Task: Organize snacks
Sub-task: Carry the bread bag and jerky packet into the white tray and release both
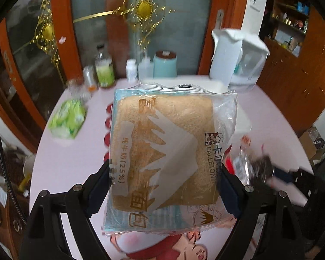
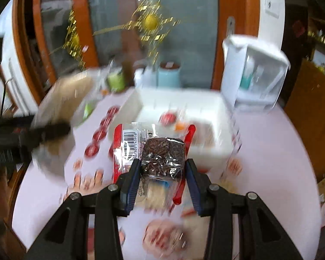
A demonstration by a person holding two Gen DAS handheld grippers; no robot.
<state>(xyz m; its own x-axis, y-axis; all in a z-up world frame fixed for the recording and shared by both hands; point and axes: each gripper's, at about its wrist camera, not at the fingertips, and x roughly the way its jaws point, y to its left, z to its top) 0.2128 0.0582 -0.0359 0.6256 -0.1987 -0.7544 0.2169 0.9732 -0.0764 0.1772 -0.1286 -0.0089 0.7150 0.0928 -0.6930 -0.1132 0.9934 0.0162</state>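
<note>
My left gripper (image 1: 164,184) is shut on a wide bread packet (image 1: 169,151), a clear wrapper with a tan loaf and white mountain print, held above the pink table. In the right wrist view my right gripper (image 2: 162,173) is shut on a brownie packet (image 2: 160,153) in clear and red wrapping with a barcode. Beyond it stands a white bin (image 2: 205,117) holding a few small snacks. The brownie packet (image 1: 249,162) and right gripper show blurred at the right of the left wrist view. The bread packet (image 2: 60,117) appears blurred at the left of the right wrist view.
A green snack bag (image 1: 68,119) lies on the table's left. Bottles (image 1: 105,69), a white jar and a light blue canister (image 1: 165,64) line the far edge. A white plastic dispenser box (image 1: 240,62) stands at the back right. Wooden glass doors rise behind.
</note>
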